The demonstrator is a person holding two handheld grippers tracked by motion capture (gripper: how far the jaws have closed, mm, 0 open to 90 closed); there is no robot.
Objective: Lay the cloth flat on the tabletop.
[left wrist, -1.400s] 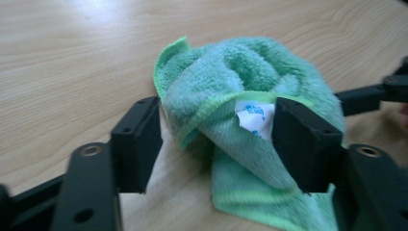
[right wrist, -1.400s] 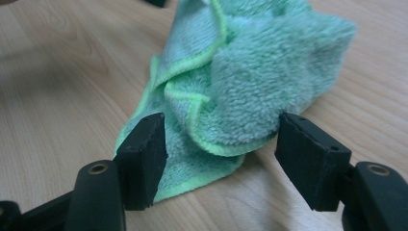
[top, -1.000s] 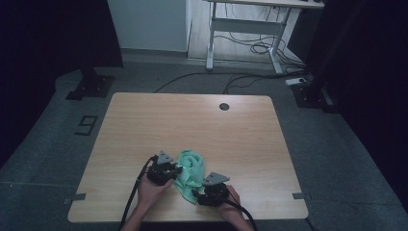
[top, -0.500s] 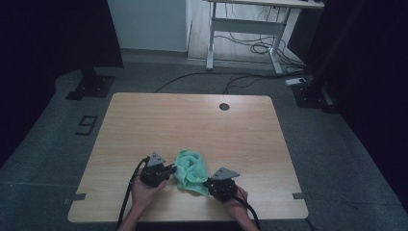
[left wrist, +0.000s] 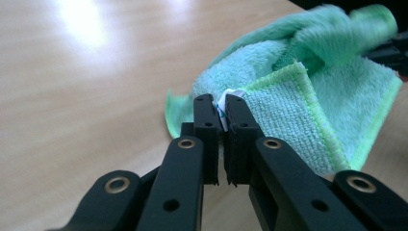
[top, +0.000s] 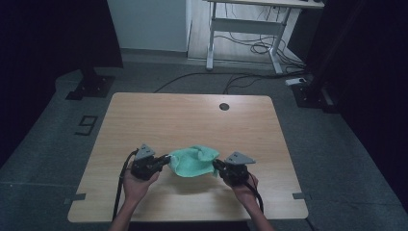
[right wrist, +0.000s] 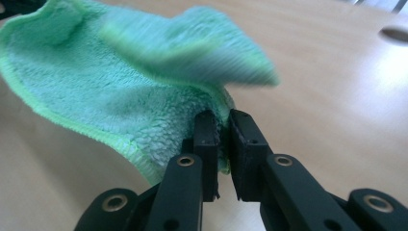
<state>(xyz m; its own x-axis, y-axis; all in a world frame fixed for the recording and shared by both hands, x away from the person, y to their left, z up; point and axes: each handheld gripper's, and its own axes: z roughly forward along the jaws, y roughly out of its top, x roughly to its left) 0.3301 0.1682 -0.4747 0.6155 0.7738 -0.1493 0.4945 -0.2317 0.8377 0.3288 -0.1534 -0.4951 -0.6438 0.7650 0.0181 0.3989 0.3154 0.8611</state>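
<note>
A green cloth (top: 193,161) hangs stretched between my two grippers, just above the wooden table (top: 192,115), near its front edge. My left gripper (top: 166,159) is shut on the cloth's left corner, where a small white tag (left wrist: 224,100) sticks up between the jaws. The cloth (left wrist: 308,96) spreads away to the right in the left gripper view. My right gripper (top: 215,165) is shut on the cloth's right edge. In the right gripper view (right wrist: 219,120) the cloth (right wrist: 120,82) fans out to the upper left, partly blurred.
A dark round hole (top: 223,106) sits near the table's far edge. A desk frame with cables (top: 250,43) stands on the floor beyond the table. Black stand bases (top: 91,86) rest on the floor at the left and right.
Both grippers have moved apart and slightly toward the front edge. The cloth, bunched a second ago, is now pulled out wider between them.
</note>
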